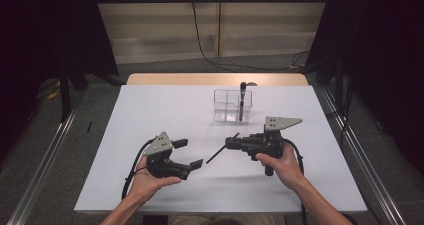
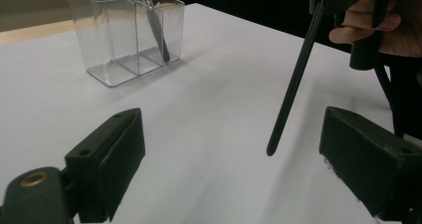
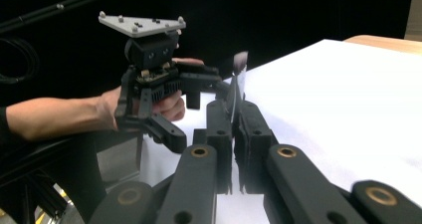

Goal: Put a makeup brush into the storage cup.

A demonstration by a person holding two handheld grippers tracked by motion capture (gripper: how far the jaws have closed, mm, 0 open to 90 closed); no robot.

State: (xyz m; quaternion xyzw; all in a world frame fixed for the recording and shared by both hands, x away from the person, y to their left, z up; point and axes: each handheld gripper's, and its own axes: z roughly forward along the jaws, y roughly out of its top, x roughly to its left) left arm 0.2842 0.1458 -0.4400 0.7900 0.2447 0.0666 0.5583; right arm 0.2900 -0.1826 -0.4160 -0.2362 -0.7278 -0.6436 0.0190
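Observation:
My right gripper [image 1: 233,143] is shut on a thin black stick [image 1: 216,155], which slants down and left from its jaws to just above the white table [image 1: 150,110]. In the right gripper view the jaws [image 3: 234,115] are pressed together on the stick [image 3: 239,79]. My left gripper [image 1: 191,152] stands open at the front left, with nothing between its fingers. Its own view shows the wide gap [image 2: 234,159], with the stick's tip [image 2: 278,124] hanging beyond it. A clear divided organizer [image 1: 226,107] stands behind, with a dark tool [image 1: 242,101] upright in its right compartment.
The organizer [image 2: 124,40] with the leaning tool [image 2: 157,32] is the one object standing on the table. Cables trail from both grippers toward the front edge. Dark curtains and floor rails flank the table, and a wooden strip runs along its far edge.

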